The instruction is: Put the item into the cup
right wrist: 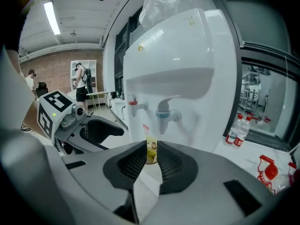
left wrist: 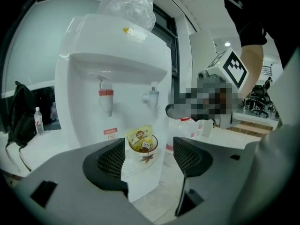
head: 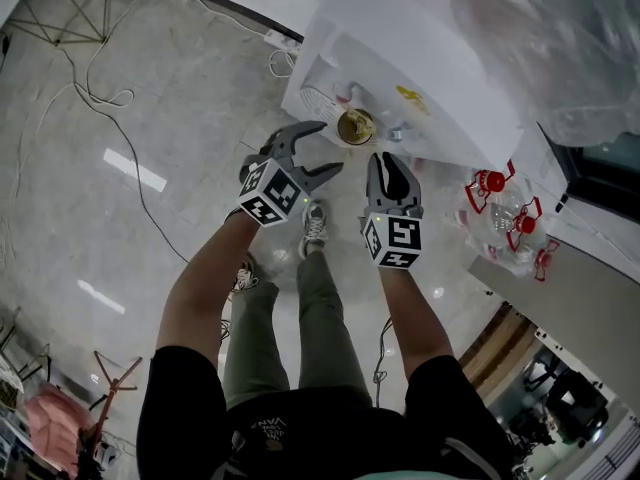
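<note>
A paper cup point(head: 355, 126) stands on the drip tray of a white water dispenser point(head: 400, 63). In the left gripper view a yellow packet point(left wrist: 139, 136) sticks up out of the cup point(left wrist: 147, 150). My left gripper point(head: 330, 146) hangs open just left of the cup, its jaws wide apart with nothing between them point(left wrist: 149, 156). Beside it, my right gripper point(head: 388, 158) sits below and right of the cup, jaws nearly together and holding nothing. Through their narrow gap point(right wrist: 151, 159) the packet point(right wrist: 151, 149) shows in the distance.
Red and blue taps point(left wrist: 105, 95) hang above the cup. Water bottles with red caps point(head: 505, 213) lie on a ledge at right. A plastic bag point(head: 545, 28) covers the dispenser's top. Cables point(head: 100, 88) trail over the tiled floor, and the person's legs point(head: 300, 308) are below.
</note>
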`<action>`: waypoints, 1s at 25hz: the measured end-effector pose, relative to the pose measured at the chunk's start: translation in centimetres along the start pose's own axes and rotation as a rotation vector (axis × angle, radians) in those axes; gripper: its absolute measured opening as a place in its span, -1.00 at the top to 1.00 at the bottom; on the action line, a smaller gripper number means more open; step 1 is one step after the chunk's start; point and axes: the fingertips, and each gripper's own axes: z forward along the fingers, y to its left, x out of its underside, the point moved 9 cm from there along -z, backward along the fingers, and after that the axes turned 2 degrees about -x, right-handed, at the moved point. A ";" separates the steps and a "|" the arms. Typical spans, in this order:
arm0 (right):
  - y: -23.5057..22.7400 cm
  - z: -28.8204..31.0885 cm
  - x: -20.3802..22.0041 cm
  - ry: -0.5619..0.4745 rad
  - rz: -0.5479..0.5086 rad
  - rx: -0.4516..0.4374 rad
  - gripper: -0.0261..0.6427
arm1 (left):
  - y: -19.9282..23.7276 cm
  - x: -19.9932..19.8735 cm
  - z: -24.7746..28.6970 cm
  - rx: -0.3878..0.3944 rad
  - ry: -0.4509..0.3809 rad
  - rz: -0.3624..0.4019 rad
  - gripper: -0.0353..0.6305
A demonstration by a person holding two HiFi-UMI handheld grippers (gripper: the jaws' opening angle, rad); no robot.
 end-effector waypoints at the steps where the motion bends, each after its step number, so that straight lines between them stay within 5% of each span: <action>1: 0.2 -0.5 -0.2 -0.004 0.004 0.007 0.72 | -0.2 -0.4 -0.6 -0.005 -0.006 -0.002 -0.08; 15: 3.3 -10.2 -4.0 -0.079 0.070 0.081 0.72 | -5.4 -7.6 -9.8 -0.041 -0.067 0.000 -0.06; 25: 5.4 -18.4 -8.0 -0.140 0.102 0.104 0.72 | -9.1 -14.0 -17.3 -0.072 -0.114 0.014 0.35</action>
